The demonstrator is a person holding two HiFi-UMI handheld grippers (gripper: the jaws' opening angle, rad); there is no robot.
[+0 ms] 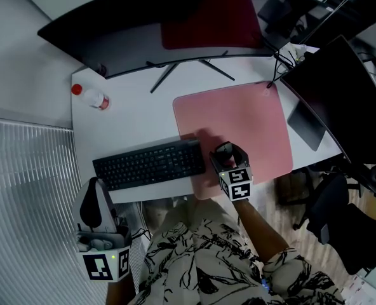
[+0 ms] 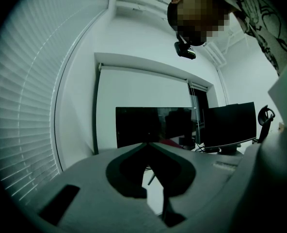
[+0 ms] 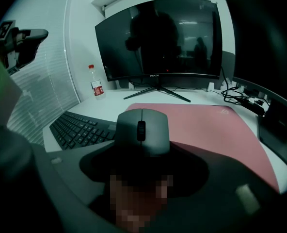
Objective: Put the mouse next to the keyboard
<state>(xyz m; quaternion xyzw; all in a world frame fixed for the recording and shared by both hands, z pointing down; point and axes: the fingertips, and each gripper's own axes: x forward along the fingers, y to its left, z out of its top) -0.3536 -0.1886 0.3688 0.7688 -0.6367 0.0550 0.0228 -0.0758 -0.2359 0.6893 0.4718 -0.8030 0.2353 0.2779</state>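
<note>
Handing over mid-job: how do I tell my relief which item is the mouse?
On the white desk, find the near left corner of the pink rectangular mat, just right of the black keyboard. There the right gripper grips a grey computer mouse. Unlike the flat keyboard beside it, it is small and domed, with a dark scroll wheel.

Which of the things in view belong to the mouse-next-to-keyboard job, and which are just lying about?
In the job:
mouse, gripped in the right gripper jaws
keyboard

Lying about:
pink mat
bottle
curved monitor
second monitor
cables
office chair
left gripper, jaws together, empty, off the desk
</note>
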